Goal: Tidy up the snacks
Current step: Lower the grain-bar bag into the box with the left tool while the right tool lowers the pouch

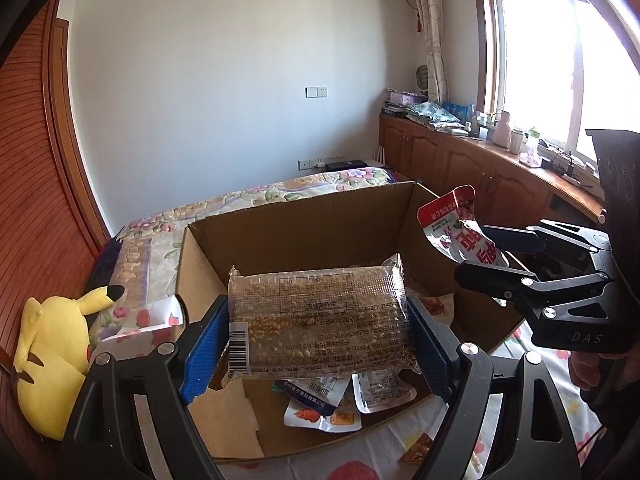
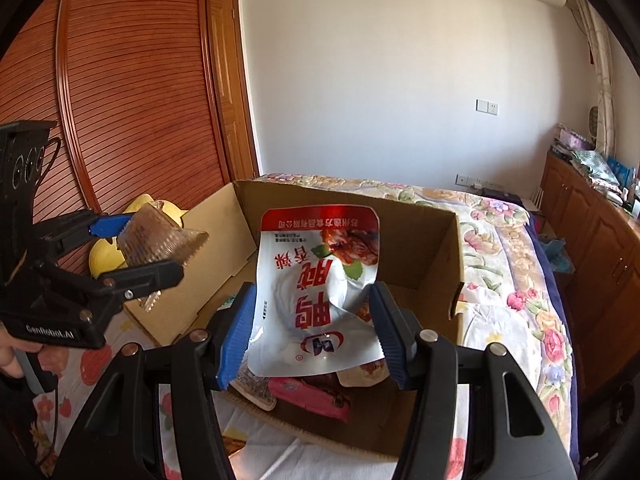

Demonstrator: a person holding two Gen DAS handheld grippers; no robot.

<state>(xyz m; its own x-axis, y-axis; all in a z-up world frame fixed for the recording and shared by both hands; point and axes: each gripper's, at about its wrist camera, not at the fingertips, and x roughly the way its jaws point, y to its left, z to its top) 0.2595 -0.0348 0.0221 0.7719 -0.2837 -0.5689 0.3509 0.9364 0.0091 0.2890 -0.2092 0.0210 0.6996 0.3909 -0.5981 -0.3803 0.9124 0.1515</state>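
My left gripper (image 1: 318, 336) is shut on a clear packet of puffed-grain bars (image 1: 320, 316), held over the open cardboard box (image 1: 304, 216). It also shows at the left of the right wrist view (image 2: 160, 248). My right gripper (image 2: 314, 328) is shut on a white and red snack pouch (image 2: 316, 280), also held above the box (image 2: 420, 216). That pouch (image 1: 456, 228) and gripper show at the right of the left wrist view. Several snack packets (image 1: 320, 404) lie on the box floor, including a pink one (image 2: 308, 396).
The box stands on a bed with a floral cover (image 2: 516, 264). A yellow plush toy (image 1: 52, 340) lies left of the box by the wooden wardrobe (image 2: 132, 80). Loose packets (image 1: 416, 452) lie on the cloth in front. Wooden cabinets (image 1: 480, 168) run under the window.
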